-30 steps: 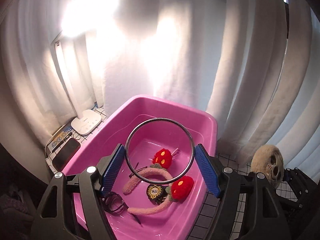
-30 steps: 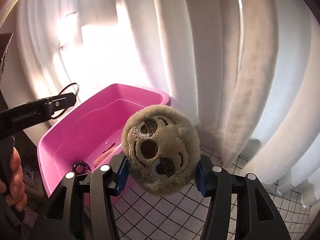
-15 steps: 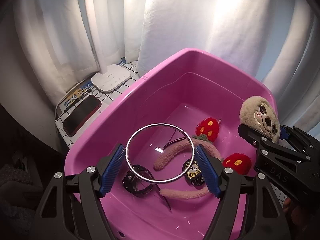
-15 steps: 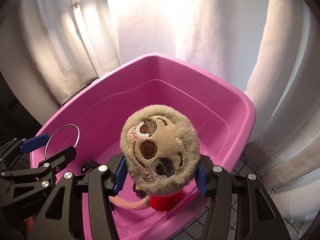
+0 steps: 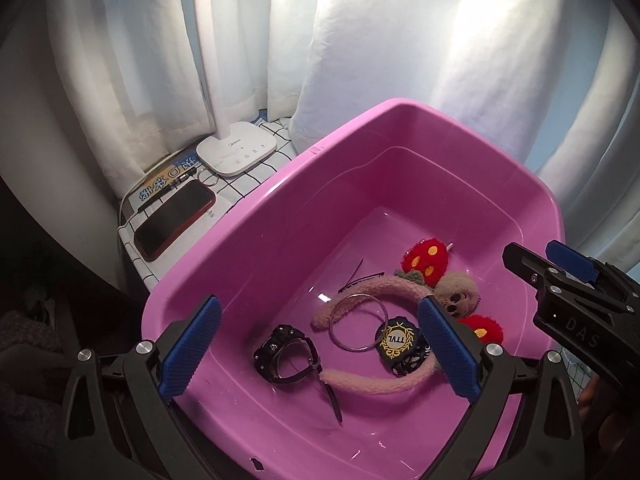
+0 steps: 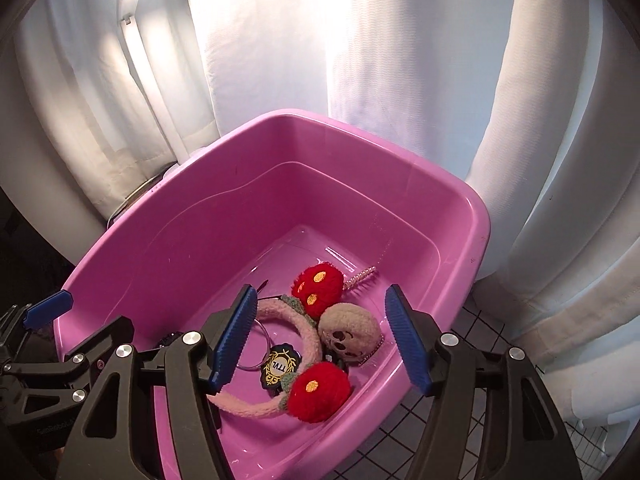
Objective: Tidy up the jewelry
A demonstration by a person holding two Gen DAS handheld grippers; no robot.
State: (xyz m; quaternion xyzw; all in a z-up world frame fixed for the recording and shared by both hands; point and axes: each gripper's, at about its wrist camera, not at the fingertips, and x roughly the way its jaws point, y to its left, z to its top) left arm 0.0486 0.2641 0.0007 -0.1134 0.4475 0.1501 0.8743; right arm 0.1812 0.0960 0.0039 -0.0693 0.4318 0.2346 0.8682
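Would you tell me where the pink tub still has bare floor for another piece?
The tub floor is bare at the far end, beyond the red pompom, and along the left wall. The near right is crowded: headband, bangle, watch, plush.

Both grippers (image 5: 318,350) (image 6: 322,338) wide apart, empty.

Two black plastic grippers are showing: the left gripper (image 5: 318,348) and right gripper (image 6: 322,338) are wearing ribbed blue finger pads (image 5: 448,346), silver screws (image 6: 191,337) and white "DAS" lettering (image 5: 580,330).
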